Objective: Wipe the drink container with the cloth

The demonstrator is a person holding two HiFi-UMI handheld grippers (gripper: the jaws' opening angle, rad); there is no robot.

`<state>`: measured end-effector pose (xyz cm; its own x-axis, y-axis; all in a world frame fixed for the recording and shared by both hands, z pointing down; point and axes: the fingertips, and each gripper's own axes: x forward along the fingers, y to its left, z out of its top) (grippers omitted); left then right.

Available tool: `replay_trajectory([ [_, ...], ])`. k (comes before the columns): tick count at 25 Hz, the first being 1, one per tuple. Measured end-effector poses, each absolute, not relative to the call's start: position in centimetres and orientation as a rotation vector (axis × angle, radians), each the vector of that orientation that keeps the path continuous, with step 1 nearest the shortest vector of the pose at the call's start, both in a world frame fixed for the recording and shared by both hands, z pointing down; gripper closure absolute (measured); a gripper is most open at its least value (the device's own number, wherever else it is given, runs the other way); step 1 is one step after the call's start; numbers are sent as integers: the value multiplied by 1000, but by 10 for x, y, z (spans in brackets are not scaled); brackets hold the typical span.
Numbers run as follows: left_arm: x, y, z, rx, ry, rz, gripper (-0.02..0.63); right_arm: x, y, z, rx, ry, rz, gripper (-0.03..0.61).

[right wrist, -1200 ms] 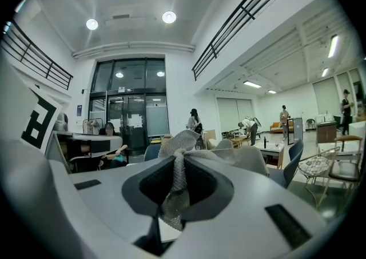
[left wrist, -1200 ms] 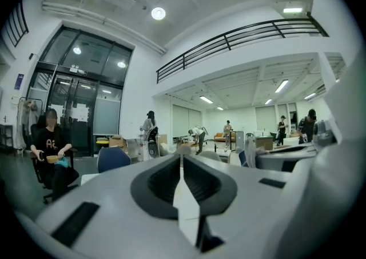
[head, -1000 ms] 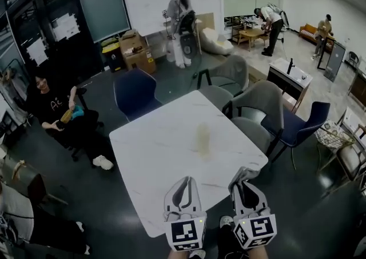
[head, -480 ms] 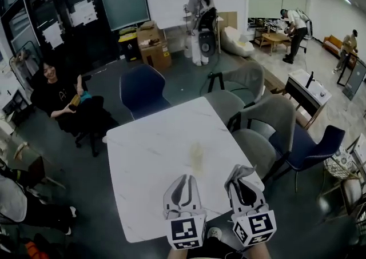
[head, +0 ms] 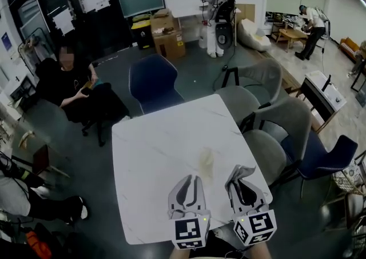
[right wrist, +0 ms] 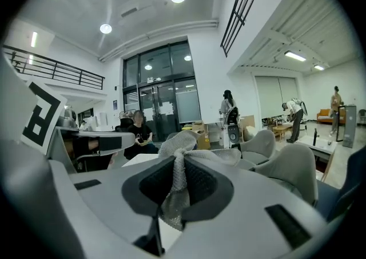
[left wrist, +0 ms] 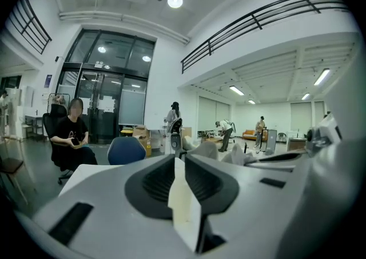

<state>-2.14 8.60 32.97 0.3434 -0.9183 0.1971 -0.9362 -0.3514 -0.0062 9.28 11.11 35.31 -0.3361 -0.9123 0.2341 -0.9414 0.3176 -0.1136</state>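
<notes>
Vs a second ago: both grippers sit closer to the drink container, which stands on the white table just ahead of the left gripper. It's blurred; reads as a pale translucent cup, not sure. Jaw states unchanged: left gripper's jaws are together with nothing in them, right gripper is clamped on the grey mesh cloth, a tuft sticking up past the tips. Only tabletop between tips and container. Around: blue chair at the far edge, grey chairs on the right, seated person far left, cardboard boxes behind.
</notes>
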Motion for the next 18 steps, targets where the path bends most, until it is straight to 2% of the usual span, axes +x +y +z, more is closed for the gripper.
replay_trajectory([
  [2, -19, 73, 334, 2489, -1681, 252, 560, 89, 99, 358, 1711, -2434, 356, 528],
  [4, -14, 62, 340, 2505, -1625, 263, 484, 86, 87, 362, 1697, -2419, 362, 528],
  [15, 8, 12, 376, 2599, -1420, 371, 479, 66, 39, 398, 1613, -2339, 410, 528],
  [18, 15, 4, 383, 2628, -1357, 379, 457, 65, 31, 406, 1594, -2317, 422, 528],
])
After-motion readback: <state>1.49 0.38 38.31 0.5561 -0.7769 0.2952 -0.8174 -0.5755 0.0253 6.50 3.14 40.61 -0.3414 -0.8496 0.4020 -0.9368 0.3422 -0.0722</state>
